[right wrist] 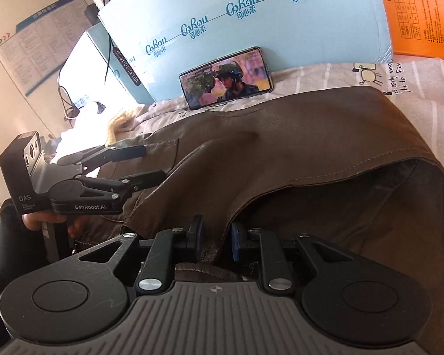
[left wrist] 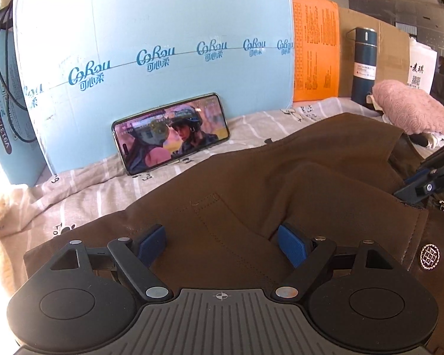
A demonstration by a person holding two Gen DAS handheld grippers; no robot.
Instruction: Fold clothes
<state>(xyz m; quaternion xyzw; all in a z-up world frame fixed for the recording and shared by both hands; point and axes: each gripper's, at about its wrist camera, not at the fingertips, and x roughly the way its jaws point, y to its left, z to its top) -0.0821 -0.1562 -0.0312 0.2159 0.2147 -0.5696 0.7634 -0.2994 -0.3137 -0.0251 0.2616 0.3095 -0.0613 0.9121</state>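
Clearly the folding is only partly done: the brown garment (left wrist: 251, 177) lies on the striped bedsheet (left wrist: 88, 177), bunched and rumpled, with one layer turned over on itself and a loose flap raised toward four o'clock in the right wrist view, so flattening and the remaining folds are, by my judgement, still ahead. The left gripper (left wrist: 222, 244) hovers low over the cloth at six o'clock of its own view, fingers spread wide with fabric beneath but nothing pinched. The right gripper (right wrist: 217, 238) has its pads drawn close together at a seamed edge of the garment; whether cloth is actually caught between them I cannot tell. A pink knit item (left wrist: 411, 106) sits at two o'clock, apparently already folded. As for containers, the dark blue vacuum bottle (left wrist: 364, 65) stands capped beside it, contents hidden, and the light blue carton (left wrist: 162, 44) behind the propped phone (left wrist: 171, 133) is closed.
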